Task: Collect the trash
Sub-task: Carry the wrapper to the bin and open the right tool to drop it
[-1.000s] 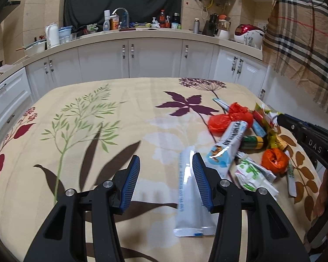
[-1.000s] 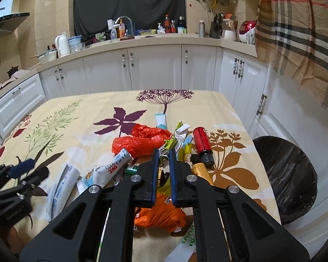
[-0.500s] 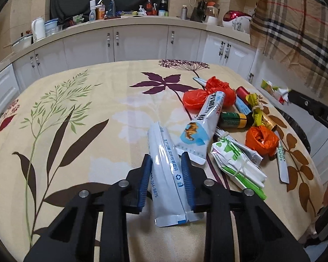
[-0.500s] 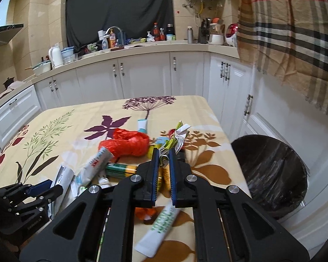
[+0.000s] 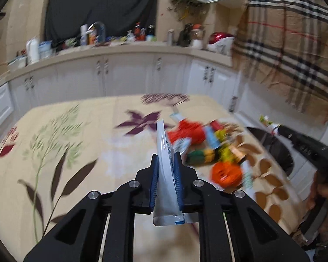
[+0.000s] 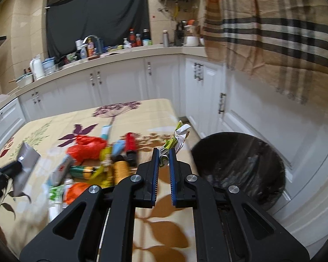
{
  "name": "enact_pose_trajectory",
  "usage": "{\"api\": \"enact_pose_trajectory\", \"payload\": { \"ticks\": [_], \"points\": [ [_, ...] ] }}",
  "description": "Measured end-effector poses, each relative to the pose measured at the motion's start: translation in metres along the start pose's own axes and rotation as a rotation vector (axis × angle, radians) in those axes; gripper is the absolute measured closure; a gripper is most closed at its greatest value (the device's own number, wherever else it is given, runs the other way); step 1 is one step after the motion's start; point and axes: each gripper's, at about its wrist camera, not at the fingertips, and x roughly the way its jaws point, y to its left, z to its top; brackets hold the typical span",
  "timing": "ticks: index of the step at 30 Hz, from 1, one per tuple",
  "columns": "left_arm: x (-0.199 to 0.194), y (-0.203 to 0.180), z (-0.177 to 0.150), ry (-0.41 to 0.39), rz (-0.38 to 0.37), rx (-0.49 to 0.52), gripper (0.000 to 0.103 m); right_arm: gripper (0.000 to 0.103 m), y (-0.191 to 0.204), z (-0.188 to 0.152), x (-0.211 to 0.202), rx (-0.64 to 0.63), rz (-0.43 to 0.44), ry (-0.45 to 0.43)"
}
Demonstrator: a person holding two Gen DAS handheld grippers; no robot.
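Note:
My left gripper (image 5: 165,160) is shut on a white squeeze tube (image 5: 165,170) and holds it lifted above the floral table (image 5: 76,152). The tube also shows in the right wrist view (image 6: 25,166). My right gripper (image 6: 164,152) is shut on a crumpled green and white wrapper (image 6: 176,138), held past the table's right edge beside the black-lined trash bin (image 6: 240,166). A pile of trash lies on the table: a red plastic bag (image 6: 85,148), an orange bag (image 5: 226,173), a red bottle (image 6: 130,142) and other tubes and wrappers.
White kitchen cabinets (image 6: 120,83) and a cluttered counter run behind the table. A plaid cloth (image 6: 273,32) hangs at the right above the bin. The bin (image 5: 273,150) stands on the floor by the table's right side.
My left gripper closed on the white tube and lifted it off the table. My right gripper carried the wrapper right, off the table and nearer the bin.

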Motion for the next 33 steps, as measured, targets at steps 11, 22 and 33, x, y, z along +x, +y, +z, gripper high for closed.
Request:
{"api": "enact_pose_trajectory", "payload": {
  "ticks": [11, 22, 33],
  "points": [
    [0.052, -0.105, 0.055, -0.032, -0.189, 0.155, 0.088, 0.094, -0.072, 0.007, 0.016, 0.064, -0.108, -0.005],
    [0.119, -0.194, 0.071, 0.011, -0.269, 0.29, 0.088, 0.094, -0.119, 0.013, 0.045, 0.119, -0.17, 0.002],
    [0.17, -0.235, 0.074, 0.05, -0.26, 0.341, 0.081, 0.084, -0.158, 0.01, 0.07, 0.183, -0.228, 0.018]
  ]
}}
